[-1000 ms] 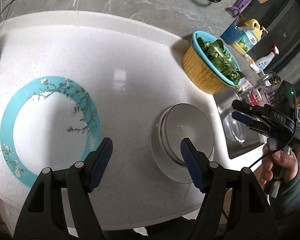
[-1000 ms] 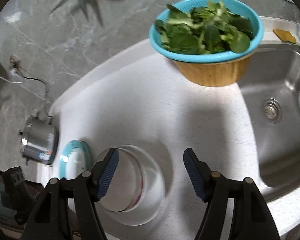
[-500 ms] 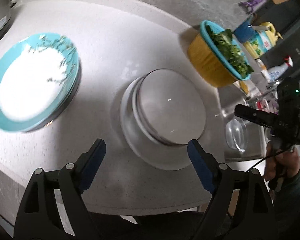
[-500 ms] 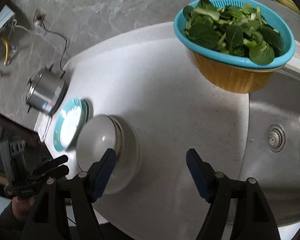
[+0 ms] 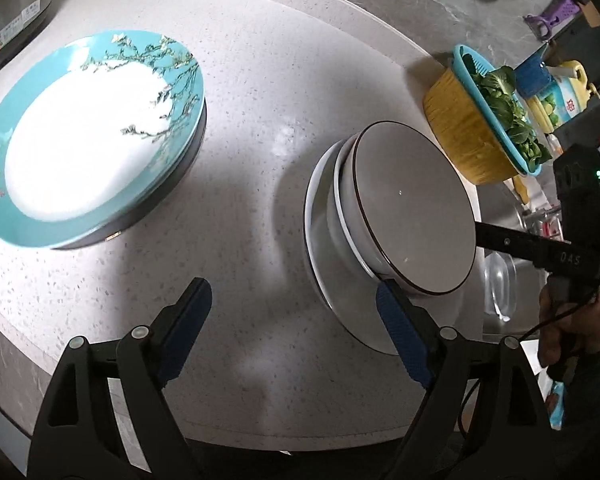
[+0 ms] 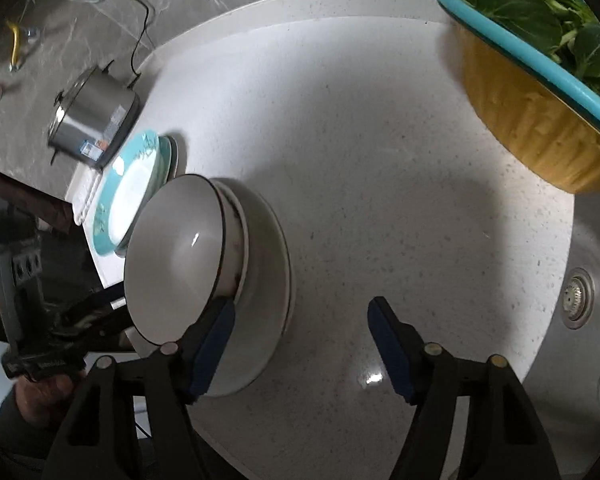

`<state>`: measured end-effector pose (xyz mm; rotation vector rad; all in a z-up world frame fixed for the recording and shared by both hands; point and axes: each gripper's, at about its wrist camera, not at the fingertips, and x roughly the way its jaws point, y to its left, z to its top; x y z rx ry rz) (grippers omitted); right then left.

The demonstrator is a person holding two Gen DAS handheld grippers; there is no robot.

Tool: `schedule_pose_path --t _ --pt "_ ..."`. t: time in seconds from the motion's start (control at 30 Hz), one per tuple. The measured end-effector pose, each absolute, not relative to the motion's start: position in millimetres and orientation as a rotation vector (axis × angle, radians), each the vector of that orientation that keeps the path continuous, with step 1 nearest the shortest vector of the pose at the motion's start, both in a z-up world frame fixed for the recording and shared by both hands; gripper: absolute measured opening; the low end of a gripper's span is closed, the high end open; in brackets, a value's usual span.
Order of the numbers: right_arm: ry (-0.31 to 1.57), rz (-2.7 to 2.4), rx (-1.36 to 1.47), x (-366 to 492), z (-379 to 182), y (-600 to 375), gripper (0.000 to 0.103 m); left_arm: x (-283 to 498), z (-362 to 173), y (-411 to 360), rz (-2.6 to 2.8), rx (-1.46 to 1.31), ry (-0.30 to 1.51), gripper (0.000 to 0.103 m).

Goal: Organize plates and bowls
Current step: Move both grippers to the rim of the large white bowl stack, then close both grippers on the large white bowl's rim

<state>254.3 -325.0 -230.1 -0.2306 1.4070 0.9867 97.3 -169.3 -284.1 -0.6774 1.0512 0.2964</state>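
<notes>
A grey bowl with a dark rim (image 5: 412, 208) tops a stack of white bowls on a white plate (image 5: 320, 248), at mid-right on the counter. Left of it lies a teal floral plate (image 5: 88, 140) on a dark plate. My left gripper (image 5: 296, 324) hangs low over the counter with its jaws closing. Only bare counter lies between them, and its right pad sits at the stack's near edge. My right gripper (image 6: 302, 340) is open, its left pad just over the near rim of the bowl stack (image 6: 188, 256). Each gripper shows in the other's view, on opposite sides of the stack.
A yellow basket with a teal colander of greens (image 5: 472, 132) stands behind the stack, near the sink (image 6: 580, 292). A steel pot (image 6: 92, 120) sits beyond the teal plate. Bottles (image 5: 560, 92) line the back. The counter's rounded front edge is just below both grippers.
Both grippers have sunk towards the counter and closed in on the bowl stack, which now looms larger. The right gripper has rolled, so the stack now sits at its left finger.
</notes>
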Motion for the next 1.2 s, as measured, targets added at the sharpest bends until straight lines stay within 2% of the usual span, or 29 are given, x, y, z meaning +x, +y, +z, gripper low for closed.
schedule_pose_path --t 0.1,0.37,0.6,0.73,0.8,1.03,1.2 --pt "1.400 0.990 -0.246 256.3 -225.4 -327.1 0.066 95.4 -280.4 -161.6 0.312 -0.699 1.034 0.073" --pt "1.447 0.961 -0.238 259.6 -244.2 -333.9 0.065 113.8 -292.2 -165.2 0.288 -0.668 1.082 0.062" --pt "1.438 0.990 -0.290 256.6 -263.5 -319.9 0.058 132.1 -311.5 -167.9 0.298 -0.669 1.099 0.040" --pt "1.406 1.007 -0.320 254.0 -266.6 -312.2 0.054 141.2 -315.8 -166.7 0.312 -0.657 1.083 0.036" --pt "1.391 1.020 -0.330 252.8 -267.8 -309.6 0.051 146.1 -315.9 -167.1 0.313 -0.652 1.075 0.030" --pt "1.368 1.058 -0.291 252.8 -269.2 -305.0 0.043 152.7 -320.2 -169.5 0.301 -0.642 1.060 0.025" --pt "1.342 1.083 -0.290 250.8 -269.6 -308.0 0.037 158.7 -318.2 -173.6 0.285 -0.600 1.050 0.016"
